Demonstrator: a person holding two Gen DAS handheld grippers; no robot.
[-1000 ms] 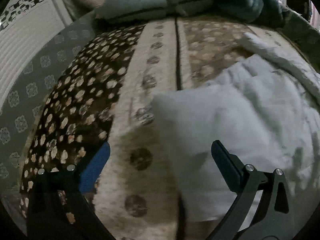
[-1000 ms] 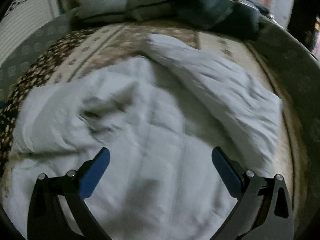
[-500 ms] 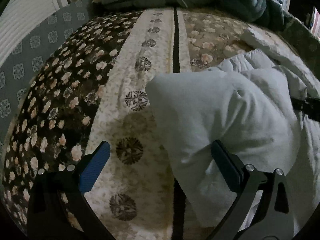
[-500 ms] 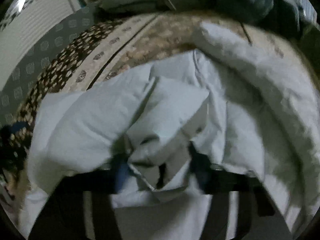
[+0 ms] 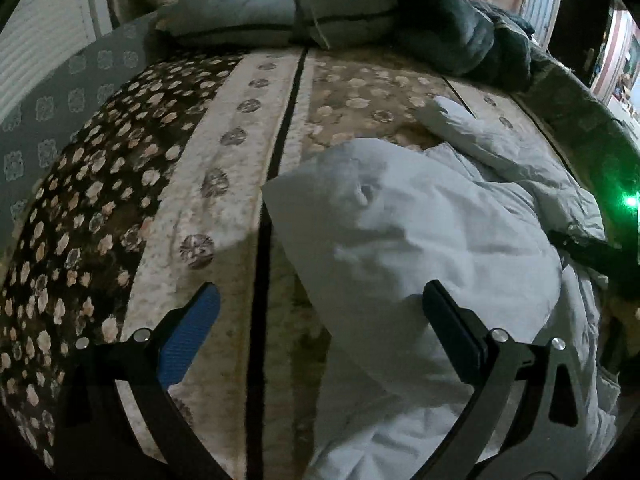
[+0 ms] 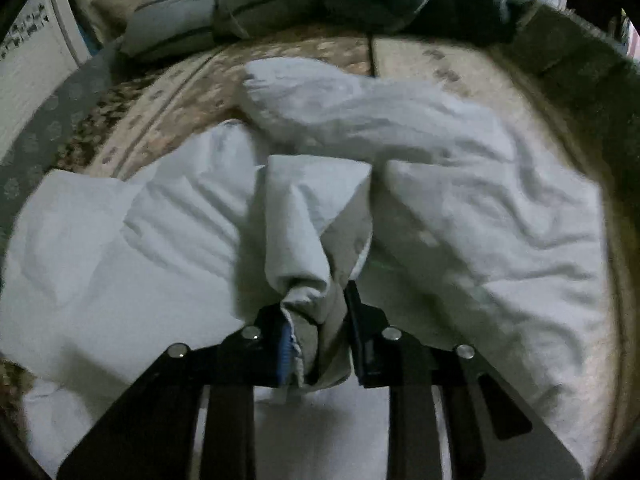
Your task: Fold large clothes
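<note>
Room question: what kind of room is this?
Probably a bedroom. A patterned bedspread covers a bed, pillows are piled at the far end, and a white garment lies on top.

A large white garment (image 6: pixel 460 200) is spread crumpled over the patterned bedspread (image 5: pixel 224 184). One sleeve is stretched toward the pillows. A bunched fold near the middle is lifted and pinched into a ridge.

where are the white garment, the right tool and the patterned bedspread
white garment (image 6: pixel 480 208), right wrist view, on its wrinkled body
right tool (image 6: pixel 316 340), right wrist view, between its tips, shut on a bunched fold
patterned bedspread (image 5: pixel 224 168), left wrist view, on the pale stripe
</note>
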